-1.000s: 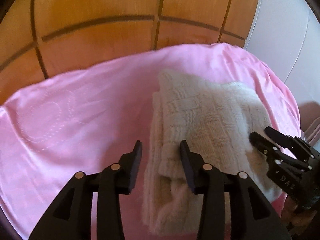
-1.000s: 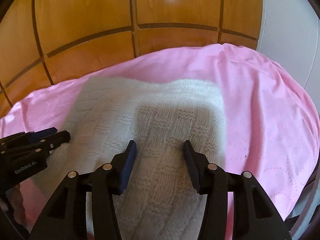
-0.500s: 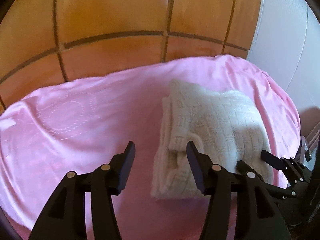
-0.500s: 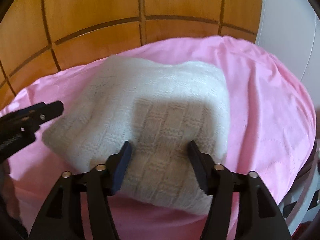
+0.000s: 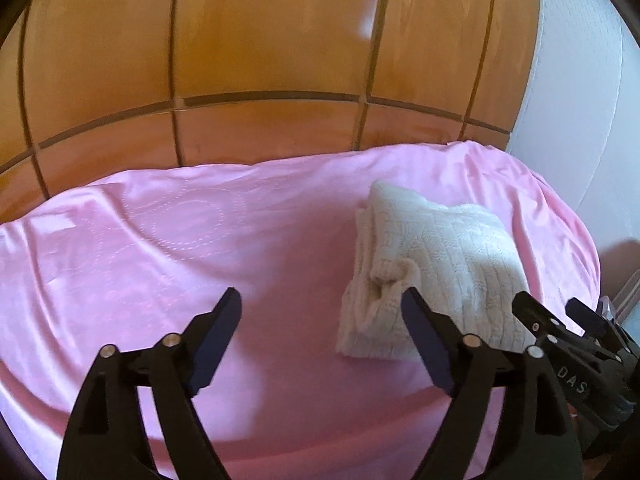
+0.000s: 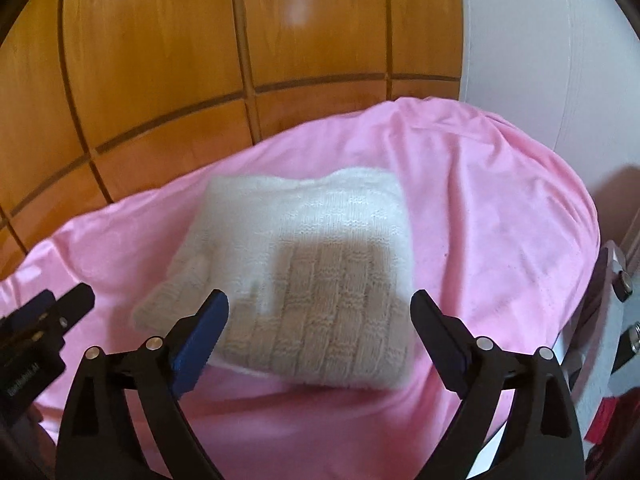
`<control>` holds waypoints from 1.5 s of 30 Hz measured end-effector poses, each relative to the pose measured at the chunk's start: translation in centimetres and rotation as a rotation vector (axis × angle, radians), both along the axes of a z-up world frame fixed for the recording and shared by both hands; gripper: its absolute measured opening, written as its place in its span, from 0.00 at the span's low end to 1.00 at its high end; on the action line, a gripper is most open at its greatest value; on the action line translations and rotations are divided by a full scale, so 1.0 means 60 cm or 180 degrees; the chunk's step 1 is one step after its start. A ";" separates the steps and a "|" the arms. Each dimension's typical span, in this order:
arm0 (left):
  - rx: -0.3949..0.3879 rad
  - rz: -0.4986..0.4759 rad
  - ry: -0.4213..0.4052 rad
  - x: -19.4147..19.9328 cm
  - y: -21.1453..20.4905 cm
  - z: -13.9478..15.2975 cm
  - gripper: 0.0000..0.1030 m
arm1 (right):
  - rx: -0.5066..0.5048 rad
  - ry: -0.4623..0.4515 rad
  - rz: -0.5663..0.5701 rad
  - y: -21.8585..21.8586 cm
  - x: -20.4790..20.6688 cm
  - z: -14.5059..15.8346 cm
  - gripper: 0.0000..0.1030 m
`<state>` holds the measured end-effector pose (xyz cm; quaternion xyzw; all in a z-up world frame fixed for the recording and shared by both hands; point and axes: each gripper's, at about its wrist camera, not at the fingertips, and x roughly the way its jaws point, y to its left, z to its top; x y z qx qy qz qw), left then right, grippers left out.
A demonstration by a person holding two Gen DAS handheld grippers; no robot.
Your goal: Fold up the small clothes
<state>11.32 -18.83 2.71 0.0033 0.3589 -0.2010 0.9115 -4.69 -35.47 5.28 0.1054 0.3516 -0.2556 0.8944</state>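
Note:
A cream knitted garment (image 5: 436, 264) lies folded into a thick rectangle (image 6: 312, 280) on the pink sheet (image 5: 168, 248). My left gripper (image 5: 322, 310) hovers above the sheet just left of the fold's near corner, its jaws opening wide with nothing between them. My right gripper (image 6: 320, 312) hangs over the near edge of the garment, its jaws also opening, the pads clear of the knit. In the left wrist view the right gripper (image 5: 560, 316) shows at the lower right; in the right wrist view the left gripper (image 6: 52, 308) shows at the left edge.
A wooden panelled headboard (image 5: 260, 80) rises behind the sheet (image 6: 480, 208). A white wall (image 6: 540, 60) stands at the right. Grey metal hardware (image 6: 616, 280) and something red (image 6: 608, 416) sit past the bed's right edge.
Both grippers have let go of the knitted garment, spread their jaws wide and drawn back and up. The garment now lies folded farther away in both views.

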 end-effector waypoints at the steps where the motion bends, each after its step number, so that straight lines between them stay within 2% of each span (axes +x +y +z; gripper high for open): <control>1: -0.0003 0.0024 -0.0026 -0.007 0.005 0.003 0.84 | -0.0032 -0.0011 -0.0020 0.007 -0.006 0.004 0.89; 7: -0.0009 0.0067 -0.0121 -0.042 0.023 0.018 0.91 | -0.0128 0.0001 -0.0145 0.028 -0.032 0.010 0.91; 20: 0.0075 0.0242 -0.0157 -0.065 0.044 0.018 0.97 | -0.0265 -0.0015 -0.0149 0.051 -0.048 0.013 0.93; 27: 0.0191 0.0306 -0.0151 -0.067 0.047 0.005 0.97 | -0.0303 -0.0043 -0.0139 0.054 -0.046 0.016 0.93; 45: 0.0231 0.0348 -0.0190 -0.069 0.047 0.008 0.97 | -0.0213 0.0022 -0.0130 0.047 -0.037 -0.009 0.93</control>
